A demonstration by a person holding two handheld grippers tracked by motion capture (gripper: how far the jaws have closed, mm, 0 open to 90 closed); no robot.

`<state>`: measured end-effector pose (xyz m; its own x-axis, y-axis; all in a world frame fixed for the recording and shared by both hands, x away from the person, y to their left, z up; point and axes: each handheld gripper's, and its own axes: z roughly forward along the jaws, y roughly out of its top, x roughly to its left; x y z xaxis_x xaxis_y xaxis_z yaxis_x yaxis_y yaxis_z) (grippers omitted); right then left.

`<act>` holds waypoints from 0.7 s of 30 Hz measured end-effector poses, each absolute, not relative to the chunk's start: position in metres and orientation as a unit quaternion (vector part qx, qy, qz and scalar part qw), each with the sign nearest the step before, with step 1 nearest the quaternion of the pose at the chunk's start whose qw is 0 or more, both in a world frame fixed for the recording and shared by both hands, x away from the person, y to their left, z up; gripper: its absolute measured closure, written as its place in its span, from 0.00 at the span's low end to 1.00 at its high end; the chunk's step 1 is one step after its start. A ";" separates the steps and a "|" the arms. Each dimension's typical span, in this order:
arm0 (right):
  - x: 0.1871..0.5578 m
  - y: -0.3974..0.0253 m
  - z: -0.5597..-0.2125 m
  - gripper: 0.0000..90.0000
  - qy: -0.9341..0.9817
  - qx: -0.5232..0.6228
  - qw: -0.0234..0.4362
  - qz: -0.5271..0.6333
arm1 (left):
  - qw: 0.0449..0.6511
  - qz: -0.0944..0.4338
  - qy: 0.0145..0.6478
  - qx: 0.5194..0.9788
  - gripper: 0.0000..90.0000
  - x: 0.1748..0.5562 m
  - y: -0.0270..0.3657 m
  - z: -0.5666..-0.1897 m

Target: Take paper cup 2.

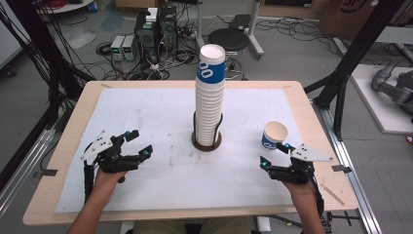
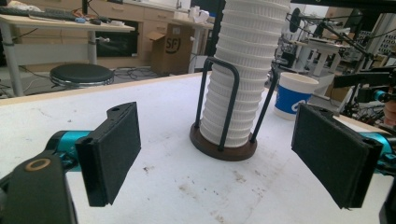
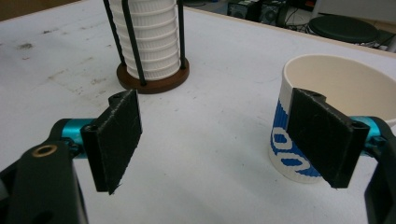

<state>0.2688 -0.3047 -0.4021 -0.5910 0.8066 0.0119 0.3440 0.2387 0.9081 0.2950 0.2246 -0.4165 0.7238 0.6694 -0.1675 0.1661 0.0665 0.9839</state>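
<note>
A tall stack of white and blue paper cups (image 1: 210,92) stands in a black wire holder on a round brown base (image 1: 206,142) at the table's middle. One single cup (image 1: 274,135) stands upright to the right. My right gripper (image 1: 275,156) is open just in front of that cup, whose side (image 3: 317,121) lies partly behind my right jaw. My left gripper (image 1: 138,143) is open at the left, empty, aimed toward the stack (image 2: 243,88). The single cup (image 2: 293,95) appears beyond the holder there.
A white mat (image 1: 160,122) covers the wooden table (image 1: 73,117). Beyond the far edge are a black stool (image 1: 229,39), cables and electronics boxes (image 1: 156,29) on the floor. Black frame legs (image 1: 348,63) stand at the right.
</note>
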 end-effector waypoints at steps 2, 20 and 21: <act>0.269 -0.305 -0.402 0.21 0.750 0.381 0.240 0.484 | 0.657 0.190 0.317 0.657 0.17 0.296 0.225 -0.416; 0.266 -0.306 -0.402 0.21 0.750 0.379 0.237 0.488 | 0.674 0.188 0.300 0.648 0.17 0.296 0.215 -0.403; 0.266 -0.306 -0.401 0.21 0.750 0.377 0.238 0.488 | 0.675 0.189 0.299 0.647 0.17 0.297 0.214 -0.400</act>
<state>0.2661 -0.3059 -0.4013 -0.6025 0.7981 0.0107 0.3330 0.2392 0.9121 0.2967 0.2139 -0.4001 0.7504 0.6415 -0.1594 0.1322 0.0905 0.9871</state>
